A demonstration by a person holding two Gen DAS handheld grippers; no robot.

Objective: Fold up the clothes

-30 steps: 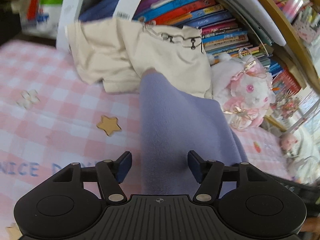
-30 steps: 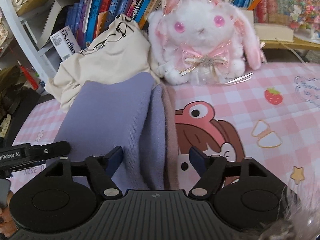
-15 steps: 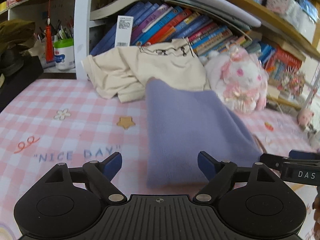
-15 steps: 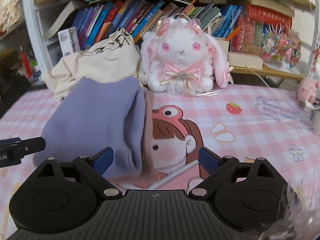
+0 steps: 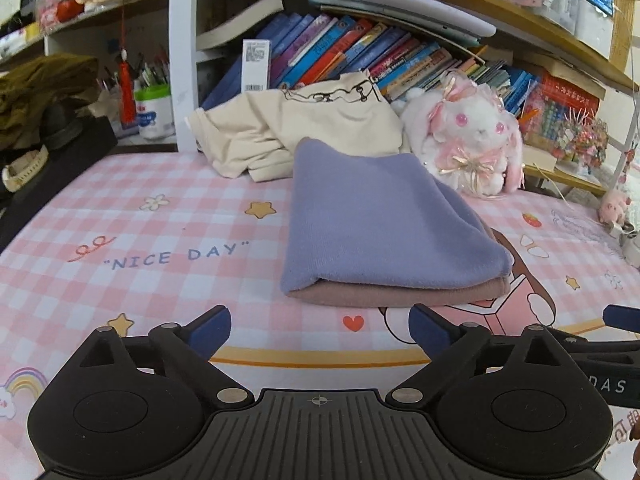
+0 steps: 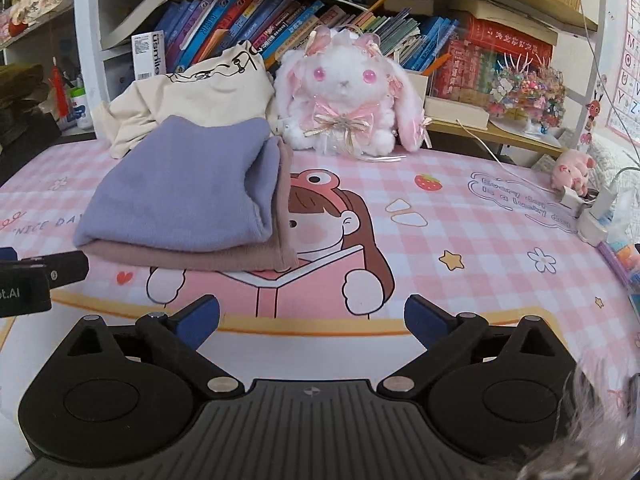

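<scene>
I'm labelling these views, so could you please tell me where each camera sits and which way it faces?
Left wrist: sits on the left tongs, looking down and forward at the folded clothes from their left; open blue pads, and the right tongs' tip at the right edge.
Right wrist: sits on the right tongs, facing the clothes from their right, bunny ahead; open pads, left tongs' tip at the left edge.
Shared: clothes, cream garment, bunny, bookshelf, pink mat.
</scene>
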